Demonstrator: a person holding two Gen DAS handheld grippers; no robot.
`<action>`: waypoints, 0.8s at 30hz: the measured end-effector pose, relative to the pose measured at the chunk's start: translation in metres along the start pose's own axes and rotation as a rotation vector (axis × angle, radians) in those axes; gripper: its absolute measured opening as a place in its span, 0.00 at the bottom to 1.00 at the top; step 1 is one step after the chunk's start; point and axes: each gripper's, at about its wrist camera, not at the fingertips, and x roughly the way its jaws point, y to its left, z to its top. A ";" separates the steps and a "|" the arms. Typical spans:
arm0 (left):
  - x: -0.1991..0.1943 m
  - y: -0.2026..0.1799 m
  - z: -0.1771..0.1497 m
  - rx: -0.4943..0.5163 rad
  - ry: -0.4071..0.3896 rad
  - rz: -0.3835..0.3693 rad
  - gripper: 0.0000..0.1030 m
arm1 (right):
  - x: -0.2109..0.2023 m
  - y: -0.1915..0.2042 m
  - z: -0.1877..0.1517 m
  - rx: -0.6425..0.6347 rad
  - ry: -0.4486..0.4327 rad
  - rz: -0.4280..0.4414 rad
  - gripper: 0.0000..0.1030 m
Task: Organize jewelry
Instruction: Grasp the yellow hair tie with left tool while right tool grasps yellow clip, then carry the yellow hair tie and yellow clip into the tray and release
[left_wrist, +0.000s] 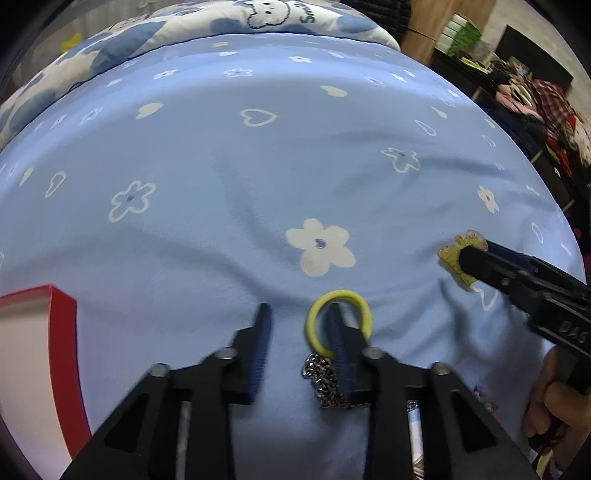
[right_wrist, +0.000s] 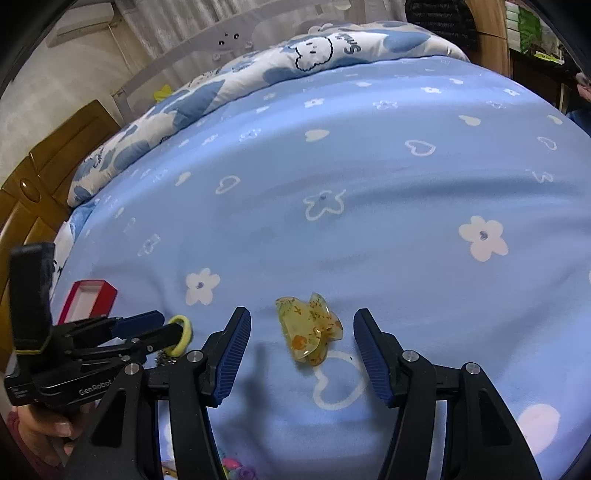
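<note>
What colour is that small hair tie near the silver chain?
Yellow: the small yellow elastic hair tie, looped round one finger of the left claw, shows best in the left wrist view.

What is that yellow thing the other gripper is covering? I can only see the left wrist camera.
Observer: A see-through yellow hair clip with orange flecks. The right wrist view shows it whole, lying on the bed sheet.
Operator: Did the right gripper grab it?
Observer: No. The right gripper is open, with one finger on each side of the clip and neither touching it.
Operator: What's past the bed on the left?
Observer: A brown wooden door, which your view does not reach.
</note>
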 end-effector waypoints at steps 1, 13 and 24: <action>0.002 -0.001 0.000 0.005 0.002 -0.005 0.09 | 0.003 0.000 -0.001 0.000 0.007 -0.003 0.55; -0.024 0.014 -0.014 -0.067 -0.064 -0.057 0.02 | -0.016 0.016 -0.008 -0.019 -0.027 0.002 0.31; -0.074 0.035 -0.057 -0.152 -0.124 -0.028 0.02 | -0.036 0.079 -0.028 -0.061 -0.038 0.124 0.31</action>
